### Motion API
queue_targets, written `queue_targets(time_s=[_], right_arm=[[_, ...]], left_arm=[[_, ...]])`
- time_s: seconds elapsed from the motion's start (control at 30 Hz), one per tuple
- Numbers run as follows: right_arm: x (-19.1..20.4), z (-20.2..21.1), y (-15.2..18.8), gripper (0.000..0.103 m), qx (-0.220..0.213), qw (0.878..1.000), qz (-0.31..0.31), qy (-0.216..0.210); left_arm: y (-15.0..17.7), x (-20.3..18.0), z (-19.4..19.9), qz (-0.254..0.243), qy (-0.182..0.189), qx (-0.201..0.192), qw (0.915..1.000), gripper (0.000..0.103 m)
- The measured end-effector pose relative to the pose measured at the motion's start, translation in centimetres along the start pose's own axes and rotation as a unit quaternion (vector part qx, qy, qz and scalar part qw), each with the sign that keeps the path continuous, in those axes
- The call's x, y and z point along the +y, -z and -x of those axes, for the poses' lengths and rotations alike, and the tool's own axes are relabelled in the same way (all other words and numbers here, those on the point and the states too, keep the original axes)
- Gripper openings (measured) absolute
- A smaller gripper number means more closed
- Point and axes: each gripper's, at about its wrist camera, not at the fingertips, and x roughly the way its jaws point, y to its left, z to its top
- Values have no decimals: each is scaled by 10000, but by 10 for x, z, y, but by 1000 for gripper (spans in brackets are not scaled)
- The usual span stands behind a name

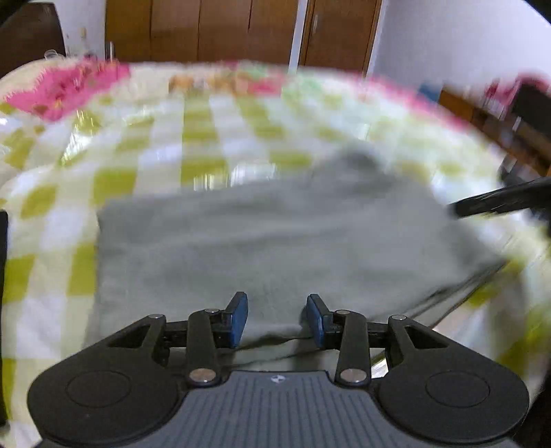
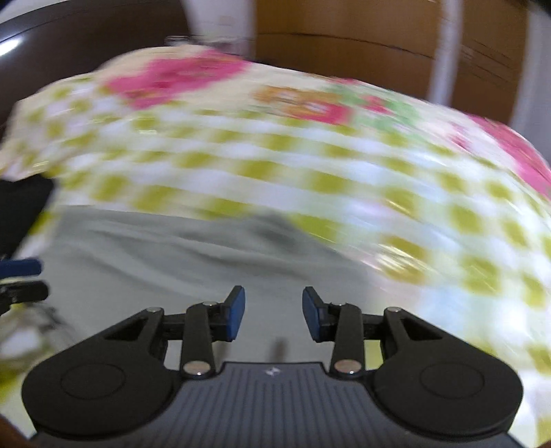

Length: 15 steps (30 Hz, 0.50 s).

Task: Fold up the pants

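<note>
Pants [image 1: 261, 237]: grey, soft fabric, lying flat as a broad, roughly rectangular folded stack on the cloth, one darker bump at the far edge. In the right wrist view the pants [image 2: 193, 255] fill the lower left, with shallow creases running across. Both views are blurred; seams and waistband cannot be made out.

Cloth [image 1: 193, 138]: glossy checked cover in lime green and white, with a pink floral border along its far edge; it lies under the pants and extends well past them on all visible sides. The same cloth [image 2: 344, 179] fills the right wrist view.

Room: brown wooden cabinets [image 1: 213, 31] behind the covered surface, a white wall [image 1: 465, 38] to the right, dark shelving at the far right edge.

Left gripper [image 1: 277, 320]: jaws apart, blue pads spread wide, over the near edge of the pants; a fold of fabric sits low between them, contact uncertain. Nothing clamped.

Right gripper [image 2: 273, 315]: jaws apart to a similar width, above the pants, gripping nothing. Its dark finger [image 1: 499, 203] shows at the right edge of the left wrist view, just beside the pants' right side.
</note>
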Motion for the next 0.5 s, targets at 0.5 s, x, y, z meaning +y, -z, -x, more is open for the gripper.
queue_targets(time_s=[0.5], right_arm=[[-95, -35, 55, 44, 912, 9432, -2479, -2017]], left_arm=[[-31, -48, -14, -507, -126, 216, 9984, 50]])
